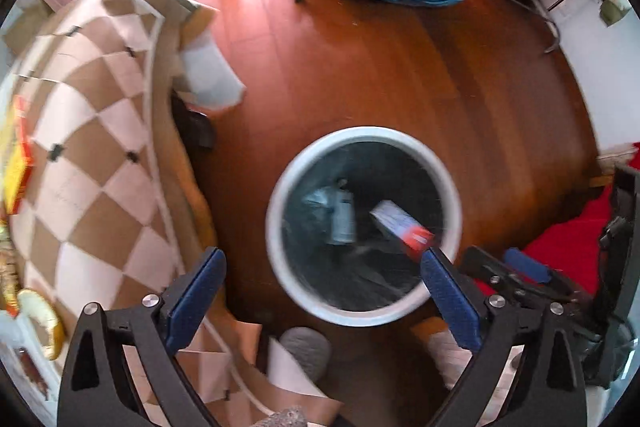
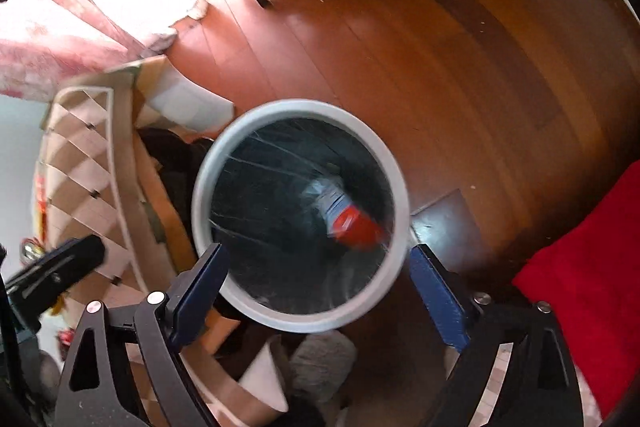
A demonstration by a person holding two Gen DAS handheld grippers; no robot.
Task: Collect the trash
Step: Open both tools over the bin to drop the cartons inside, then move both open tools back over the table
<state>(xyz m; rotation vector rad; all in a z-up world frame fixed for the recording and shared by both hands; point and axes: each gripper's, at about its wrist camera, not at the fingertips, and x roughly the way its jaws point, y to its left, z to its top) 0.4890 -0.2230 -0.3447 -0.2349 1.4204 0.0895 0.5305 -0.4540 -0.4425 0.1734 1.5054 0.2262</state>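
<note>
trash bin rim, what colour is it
The trash bin rim is pale grey-white around a dark lined inside; the right wrist view shows it best.

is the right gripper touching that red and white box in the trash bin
Apart. The right wrist view shows the right gripper with jaws wide open and empty above the trash bin, while the red and white box lies down inside it.

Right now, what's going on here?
A person holds two grippers over a trash bin on a wooden floor. The left gripper and the right gripper are both open and empty. A red and white box is in the bin, blurred, beside other trash.
</note>
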